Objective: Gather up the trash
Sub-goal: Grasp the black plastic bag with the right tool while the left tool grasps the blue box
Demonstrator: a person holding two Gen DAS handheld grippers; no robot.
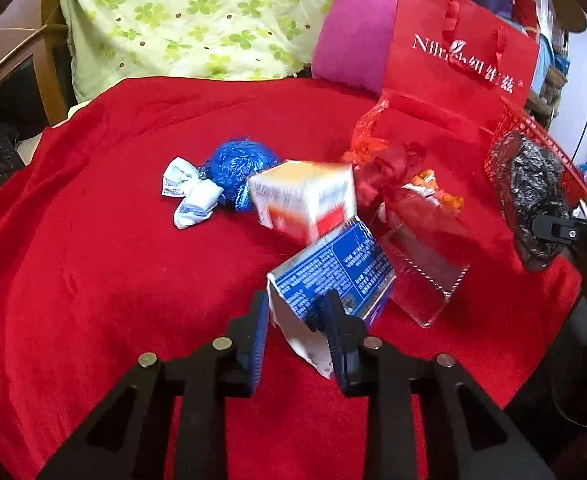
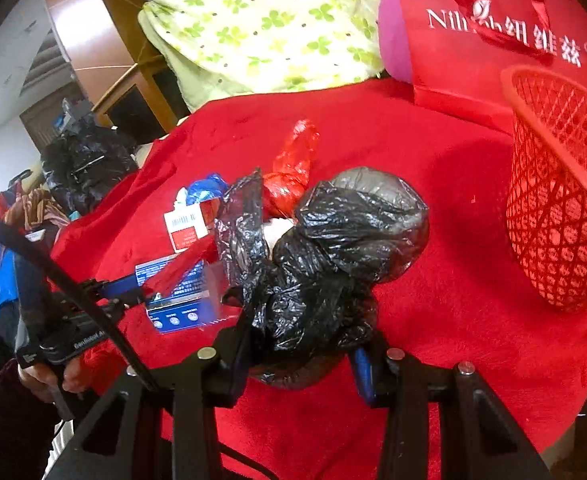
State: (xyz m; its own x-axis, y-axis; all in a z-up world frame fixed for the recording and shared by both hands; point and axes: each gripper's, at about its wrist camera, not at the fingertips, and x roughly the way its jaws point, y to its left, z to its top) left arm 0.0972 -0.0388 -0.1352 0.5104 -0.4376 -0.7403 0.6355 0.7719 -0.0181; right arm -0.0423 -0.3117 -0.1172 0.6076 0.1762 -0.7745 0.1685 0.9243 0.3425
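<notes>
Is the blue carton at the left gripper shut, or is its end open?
Open at the near end. The blue carton shows a loose white flap between the left gripper's pads, which are closed on it.

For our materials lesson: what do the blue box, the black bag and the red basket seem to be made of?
Blue box: printed card, probably; flat folded panels, torn white flap.
Black bag: thin glossy plastic film; crinkled, with shiny highlights.
Red basket: moulded plastic, apparently; rigid open lattice wall, smooth rim.

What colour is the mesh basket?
Red, an open lattice weave; the basket shows best in the right wrist view.
</notes>
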